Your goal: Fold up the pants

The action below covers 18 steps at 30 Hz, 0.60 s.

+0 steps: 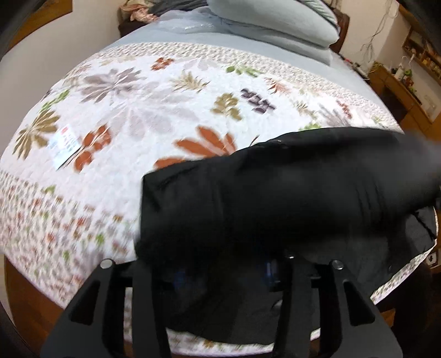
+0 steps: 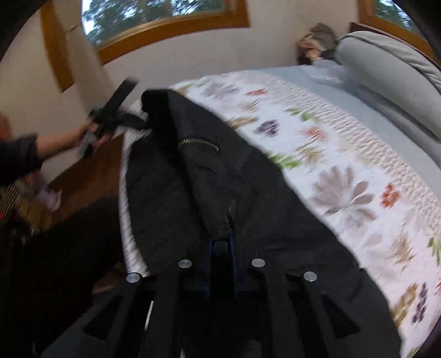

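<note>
Black pants lie along the near edge of a bed covered by a white floral quilt. In the left wrist view the cloth is draped over my left gripper, hiding its fingertips; the gripper seems closed on the fabric. In the right wrist view the pants stretch away with a brass zipper showing. My right gripper is shut on the pants' edge. The left gripper shows far off in a hand, at the other end of the pants.
Grey pillows and a light blue sheet are at the head of the bed. A paper tag lies on the quilt. A wooden shelf stands right of the bed. Wooden floor and wood-framed windows show beyond the bed.
</note>
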Each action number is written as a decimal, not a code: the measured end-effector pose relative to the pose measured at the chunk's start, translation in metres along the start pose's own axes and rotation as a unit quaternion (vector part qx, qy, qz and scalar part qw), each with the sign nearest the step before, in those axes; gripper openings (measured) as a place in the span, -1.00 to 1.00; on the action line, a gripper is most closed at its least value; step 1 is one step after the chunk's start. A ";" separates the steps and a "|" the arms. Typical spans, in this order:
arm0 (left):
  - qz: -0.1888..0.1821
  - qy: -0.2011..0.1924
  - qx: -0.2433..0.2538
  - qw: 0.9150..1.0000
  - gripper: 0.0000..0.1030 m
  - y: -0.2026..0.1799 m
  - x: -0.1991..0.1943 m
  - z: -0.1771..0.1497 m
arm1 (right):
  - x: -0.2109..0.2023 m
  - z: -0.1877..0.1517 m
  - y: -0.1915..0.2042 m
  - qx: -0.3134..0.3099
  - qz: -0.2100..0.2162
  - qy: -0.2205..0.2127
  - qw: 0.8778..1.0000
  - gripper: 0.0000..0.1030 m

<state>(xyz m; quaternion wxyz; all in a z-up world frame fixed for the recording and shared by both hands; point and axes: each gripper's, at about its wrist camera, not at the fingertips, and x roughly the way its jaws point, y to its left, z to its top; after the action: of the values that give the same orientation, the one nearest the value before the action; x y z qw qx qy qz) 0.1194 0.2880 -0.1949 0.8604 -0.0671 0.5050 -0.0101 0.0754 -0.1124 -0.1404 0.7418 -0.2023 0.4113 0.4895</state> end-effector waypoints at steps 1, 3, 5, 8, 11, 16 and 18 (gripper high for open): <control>0.006 0.001 -0.003 1.000 -0.05 0.003 -0.001 -0.005 | 0.009 -0.007 0.007 -0.003 0.000 0.012 1.000 -0.78; 0.028 0.008 -0.008 1.000 0.08 0.010 -0.004 -0.016 | 0.030 -0.022 0.016 0.007 0.007 0.035 0.999 -0.78; 0.042 0.020 -0.018 0.999 0.08 0.020 -0.005 -0.030 | 0.052 -0.036 0.021 0.019 0.013 0.052 0.998 -0.78; 0.057 0.033 -0.043 0.997 0.08 0.036 -0.012 -0.049 | 0.075 -0.044 0.023 0.031 0.003 0.063 0.998 -0.76; 0.067 0.016 -0.079 0.994 0.08 0.055 -0.034 -0.062 | 0.080 -0.043 0.016 0.058 0.013 0.056 0.997 -0.76; 0.051 -0.072 -0.078 0.993 0.23 0.024 -0.085 -0.044 | 0.081 -0.043 0.016 0.060 0.010 0.059 0.996 -0.75; 0.018 -0.104 -0.042 0.993 0.51 -0.011 -0.092 -0.029 | 0.081 -0.042 0.017 0.059 0.006 0.061 0.996 -0.72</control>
<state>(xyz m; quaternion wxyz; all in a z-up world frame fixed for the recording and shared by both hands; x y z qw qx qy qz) 0.0495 0.2818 -0.1277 0.9049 -0.0944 0.4136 0.0339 0.0574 -0.0891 -0.2291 0.7233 -0.1852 0.4847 0.4557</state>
